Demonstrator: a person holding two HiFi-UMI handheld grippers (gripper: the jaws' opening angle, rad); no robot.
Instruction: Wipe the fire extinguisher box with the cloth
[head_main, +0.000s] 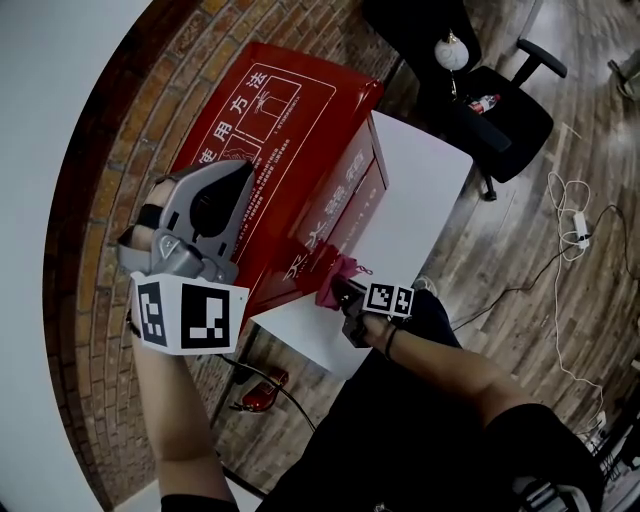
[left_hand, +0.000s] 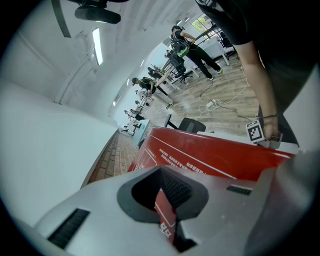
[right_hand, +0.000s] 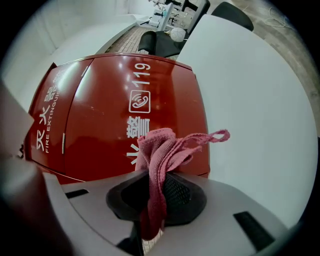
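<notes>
The red fire extinguisher box (head_main: 290, 150) lies on a white table (head_main: 425, 165), its white-lettered side (right_hand: 115, 110) facing my right gripper. The pink cloth (head_main: 336, 272) is bunched against that side near the box's lower edge. My right gripper (head_main: 342, 292) is shut on the cloth (right_hand: 160, 150), and a loose loop of it sticks out to the right. My left gripper (head_main: 238, 180) hovers over the box's top panel (left_hand: 210, 155) at the left. It is shut with nothing between its jaws.
A black office chair (head_main: 500, 110) stands past the table's far end. Cables and a power strip (head_main: 578, 225) lie on the wooden floor at the right. A brick strip (head_main: 110, 200) and a white wall run along the left. A small red object (head_main: 262, 392) sits under the table. People stand far off (left_hand: 192, 47).
</notes>
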